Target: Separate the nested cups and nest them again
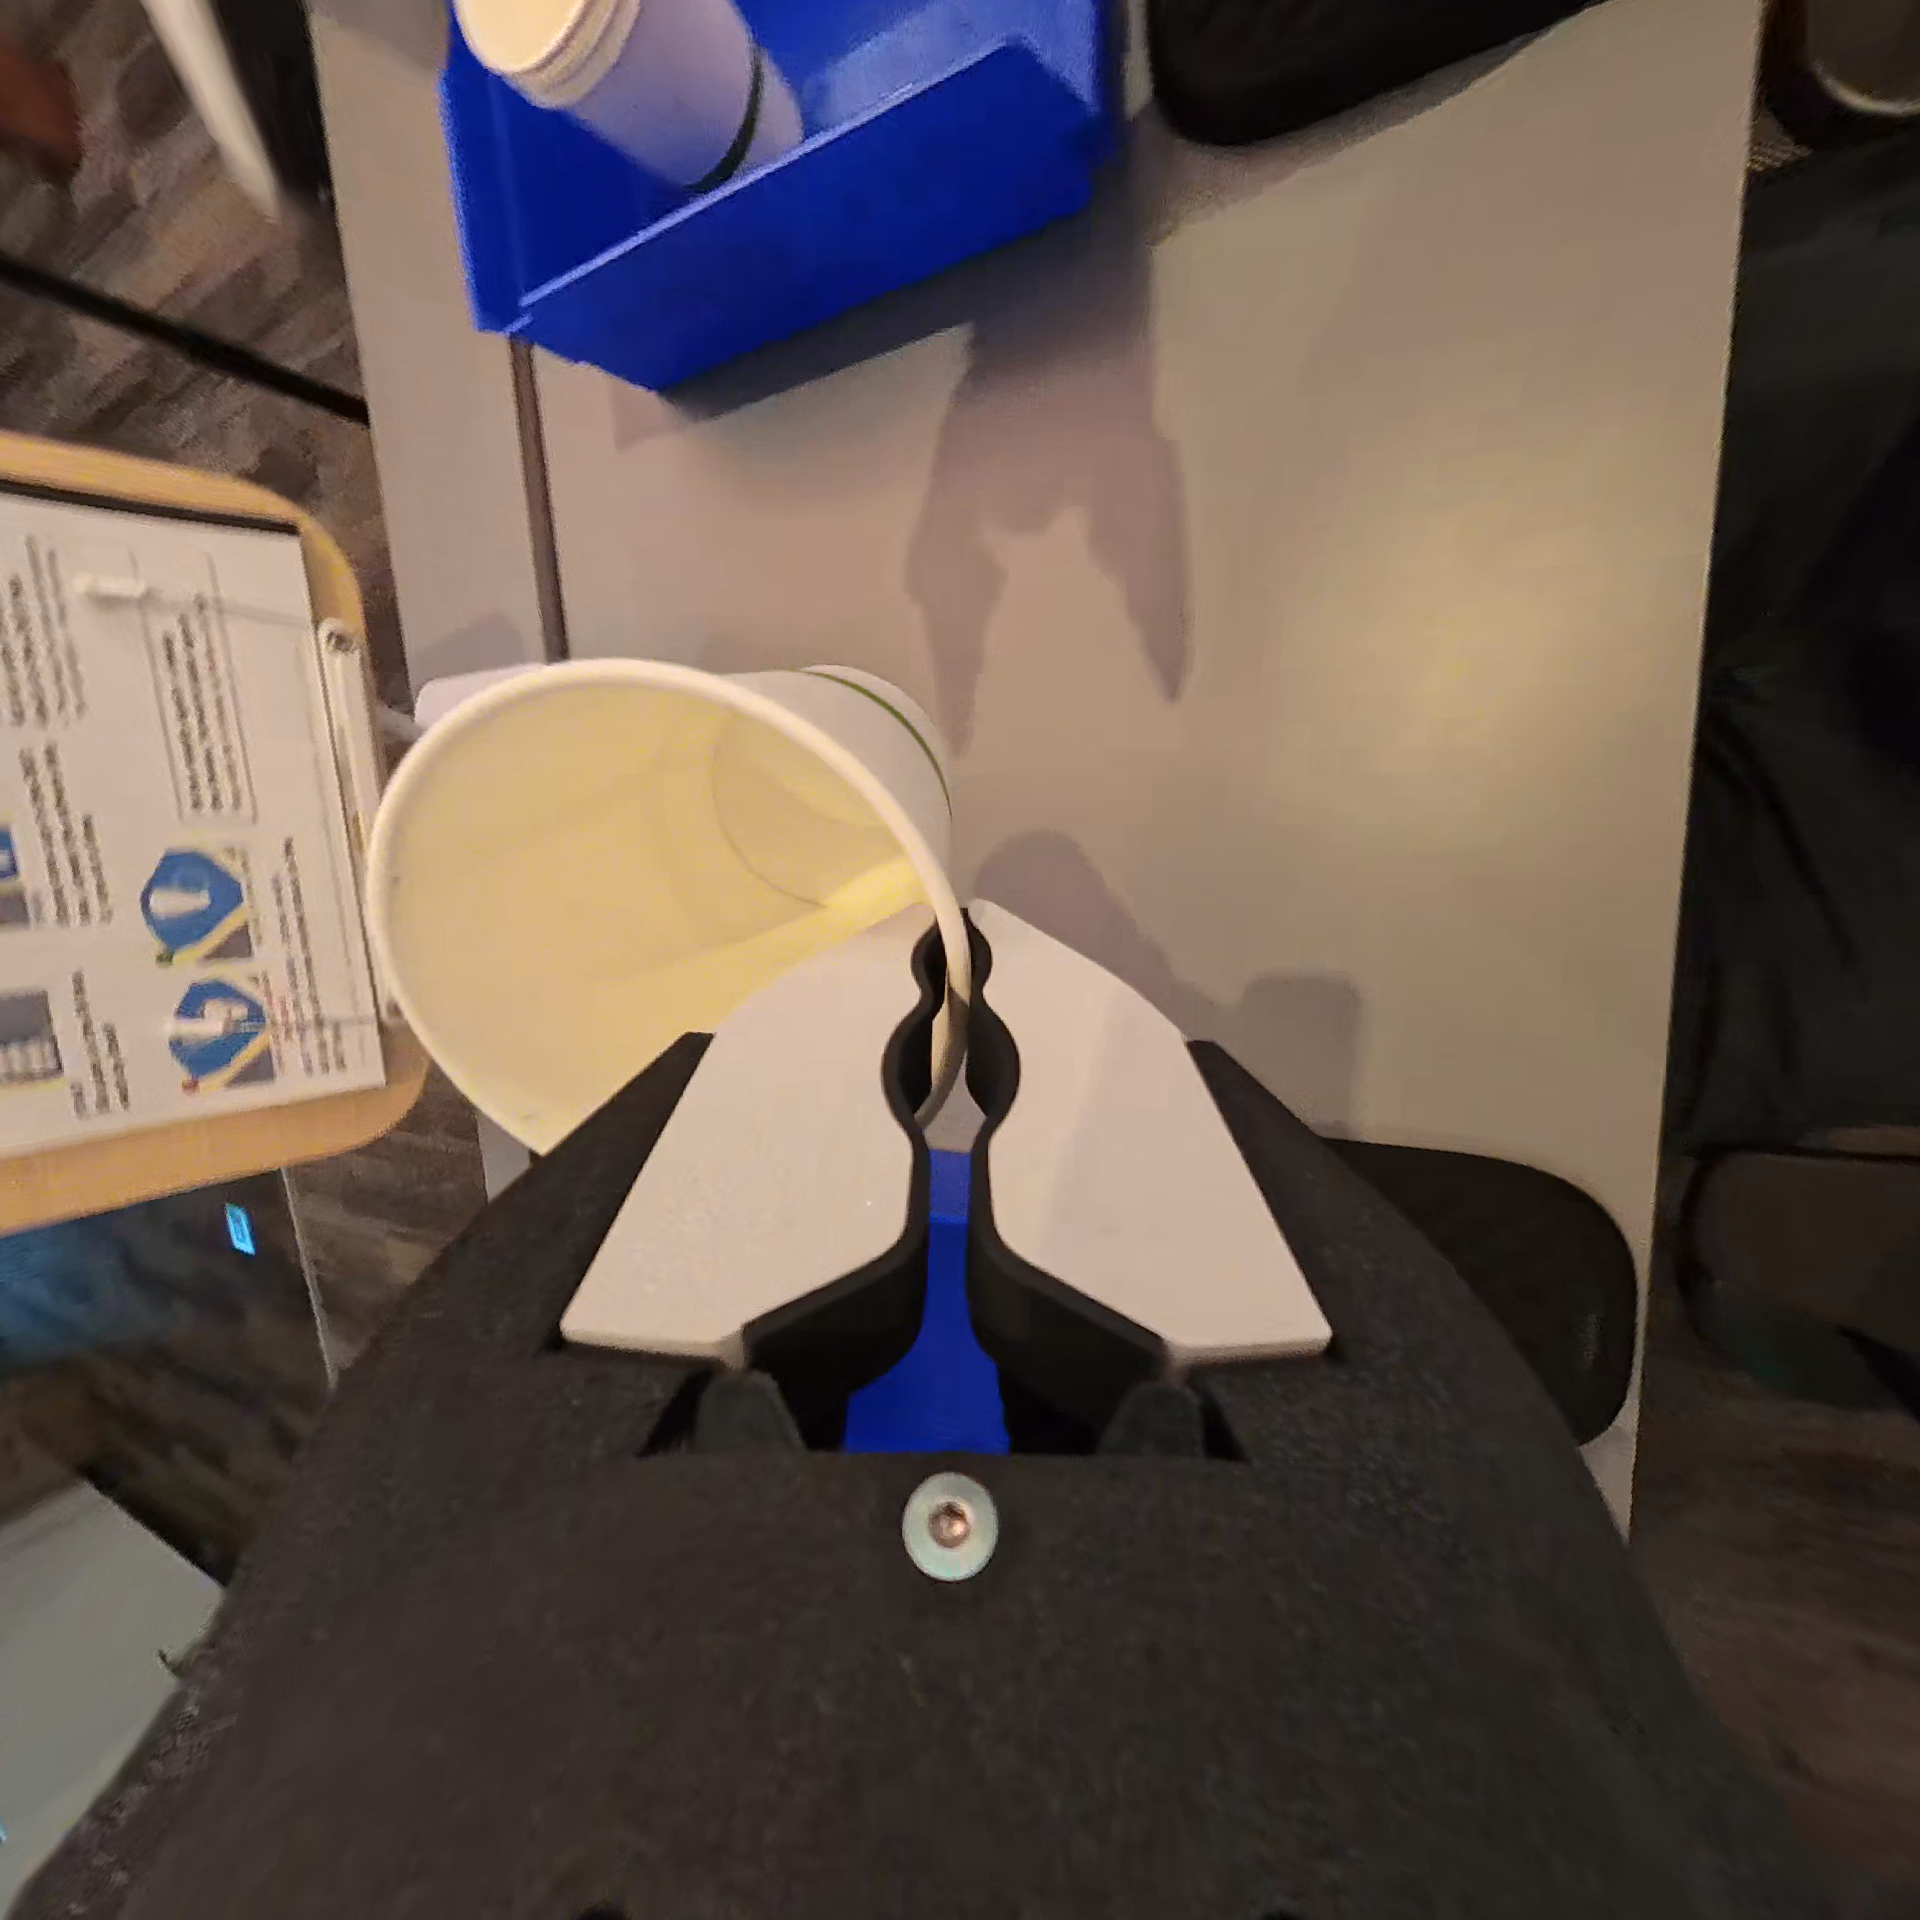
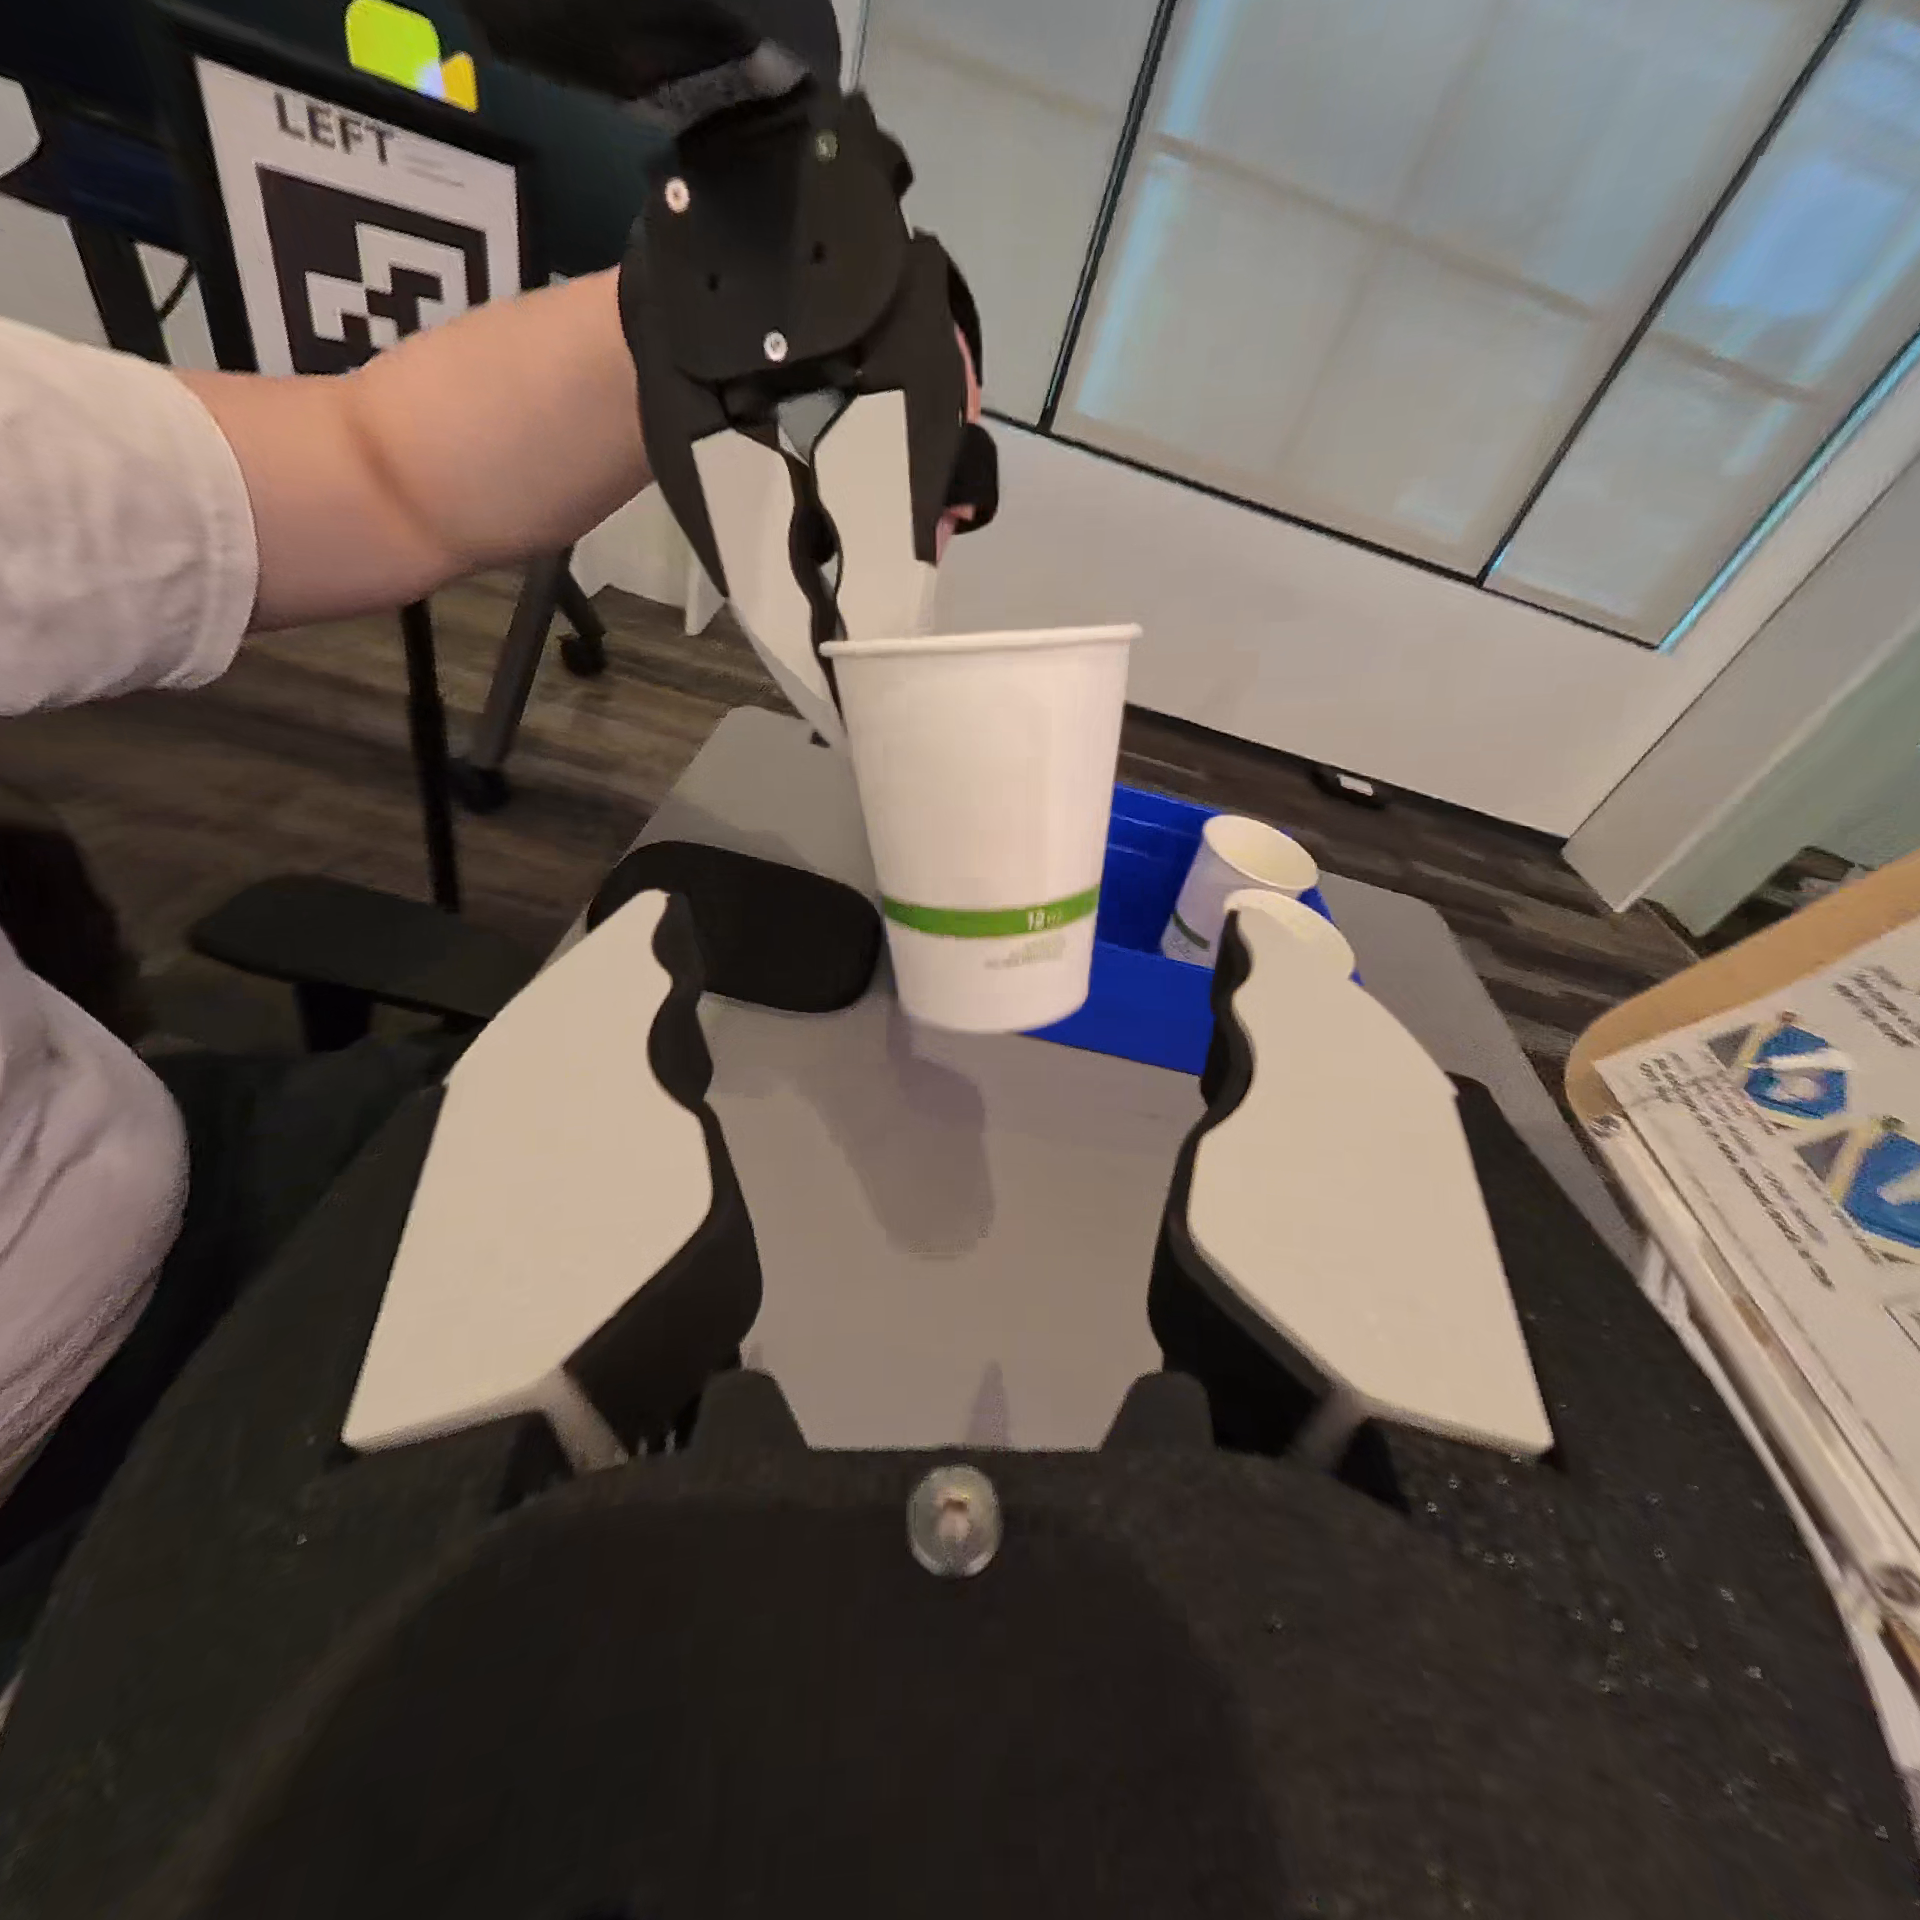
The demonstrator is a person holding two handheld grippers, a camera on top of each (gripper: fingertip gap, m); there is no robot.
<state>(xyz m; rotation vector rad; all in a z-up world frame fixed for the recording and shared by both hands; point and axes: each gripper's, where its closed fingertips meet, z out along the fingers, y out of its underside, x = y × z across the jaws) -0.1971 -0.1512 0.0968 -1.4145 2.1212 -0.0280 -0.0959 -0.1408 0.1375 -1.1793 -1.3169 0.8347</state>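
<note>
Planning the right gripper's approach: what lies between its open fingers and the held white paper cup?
Only bare grey tabletop, as the right wrist view shows. The right gripper is open; the left gripper holds the white paper cup by its rim.

stacked cups [image 1: 613, 73]: rims cut by top edge | printed sheet [image 1: 156, 831]: blurred, cut left

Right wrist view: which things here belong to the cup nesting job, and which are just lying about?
Job:
- white cup with a green band, held off the table by its rim
- left tongs, shut on that rim
- right tongs, open, empty
- cups in the blue bin

Lying about:
- black pad
- printed sheets on a wooden board
- marker sign behind
</note>
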